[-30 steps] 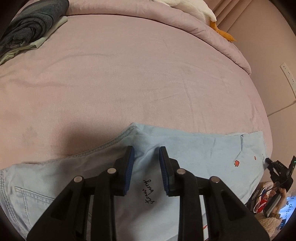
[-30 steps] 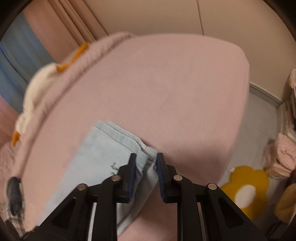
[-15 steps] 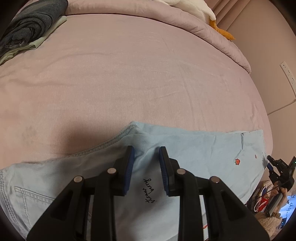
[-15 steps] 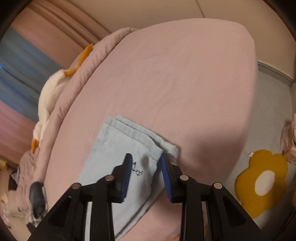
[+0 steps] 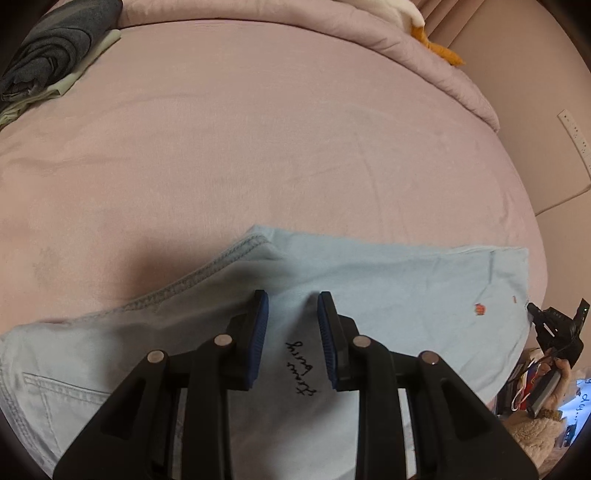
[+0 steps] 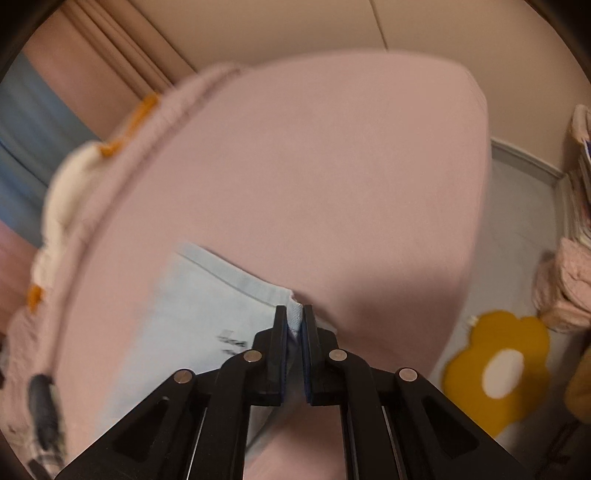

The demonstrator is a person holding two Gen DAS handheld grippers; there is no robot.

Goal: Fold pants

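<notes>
Light blue denim pants (image 5: 388,288) lie flat along the near edge of a pink bed (image 5: 258,147), waist end to the left, leg ends to the right. My left gripper (image 5: 293,306) is open, its blue pads hovering over the pants near black script lettering (image 5: 301,369). In the right wrist view the pants (image 6: 192,295) show their hem end. My right gripper (image 6: 294,314) is shut on the near corner of the hem. It also shows in the left wrist view (image 5: 554,328) at the far right, past the leg ends.
Folded dark grey clothes (image 5: 48,55) lie at the bed's far left. A pink duvet (image 5: 369,33) and a white and orange plush toy (image 5: 436,40) lie along the back. A yellow flower rug (image 6: 495,365) lies on the floor right of the bed.
My right gripper has closed on the hem corner of the pants; it was open over the hem before. My left gripper has stayed open in nearly the same place.
</notes>
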